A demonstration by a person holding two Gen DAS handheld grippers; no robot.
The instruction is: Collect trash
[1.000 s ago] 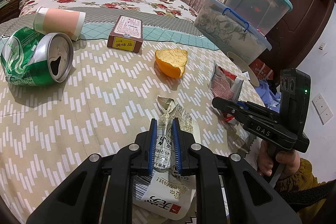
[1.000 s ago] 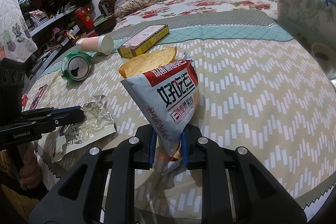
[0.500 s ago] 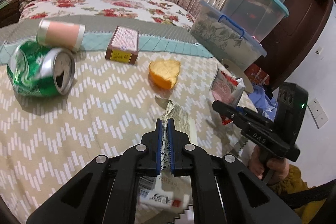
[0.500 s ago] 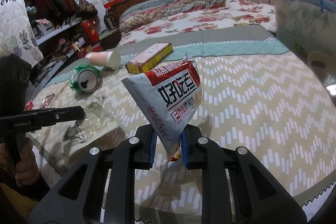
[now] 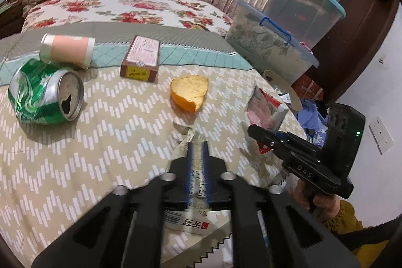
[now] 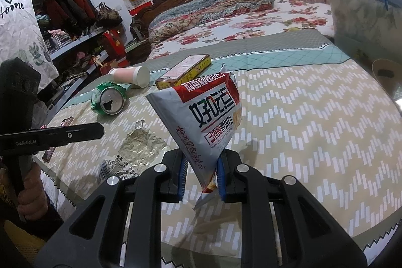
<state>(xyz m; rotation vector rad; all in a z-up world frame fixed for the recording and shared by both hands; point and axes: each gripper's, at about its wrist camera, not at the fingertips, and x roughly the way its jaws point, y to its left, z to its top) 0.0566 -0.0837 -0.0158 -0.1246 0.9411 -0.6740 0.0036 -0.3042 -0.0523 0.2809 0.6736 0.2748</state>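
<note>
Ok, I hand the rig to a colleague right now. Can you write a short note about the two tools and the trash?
Right tool: shut on the snack bag, which is held clear of the table.
Left tool: jaws have just been opening a little. The wrapper shows in the gap, but it seems to lie on the table, not gripped.
On the table, untouched: can, cup, box, peel.
Done: bag picked up.
Left: grip the wrapper, then the other four. No bin in view.
</note>
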